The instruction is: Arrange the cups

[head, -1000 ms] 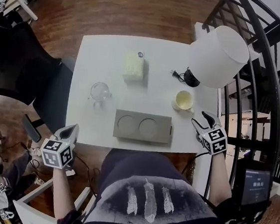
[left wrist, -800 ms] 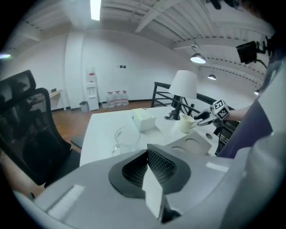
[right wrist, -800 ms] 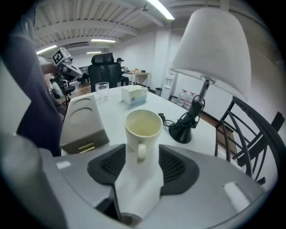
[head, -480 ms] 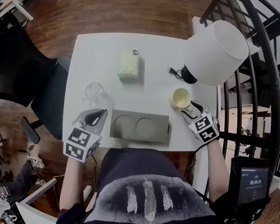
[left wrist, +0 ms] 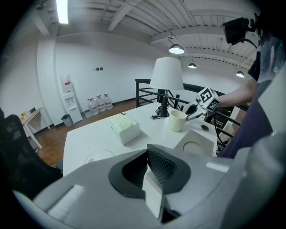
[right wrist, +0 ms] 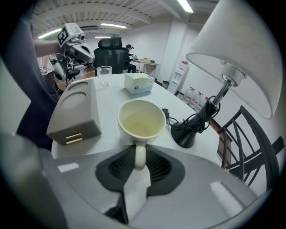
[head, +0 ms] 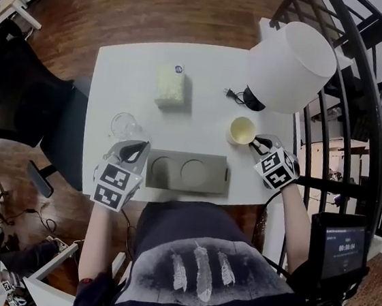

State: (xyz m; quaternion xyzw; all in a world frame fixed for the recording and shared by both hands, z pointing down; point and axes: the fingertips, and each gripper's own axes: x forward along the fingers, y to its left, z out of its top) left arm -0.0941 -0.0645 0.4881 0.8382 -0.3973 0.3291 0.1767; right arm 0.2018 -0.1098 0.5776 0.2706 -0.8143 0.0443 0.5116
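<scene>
From above, the head view takes in the whole white table (head: 207,68). The lamp (head: 290,64) stands far right, the grey holder (head: 187,172) lies at the near edge with both round recesses empty, and the tissue box (head: 169,85) sits far left. The cream mug (head: 242,130) stands upright on the right, between lamp and holder. The glass cup (head: 123,125) stands on the left, just beyond the left claw (head: 134,151).

Only the right gripper view shows the grip. The right claw (right wrist: 139,157) has just been closing and is clamped on the mug's handle, the bowl just beyond its tips. The left gripper view shows that claw pressed together, empty.
</scene>
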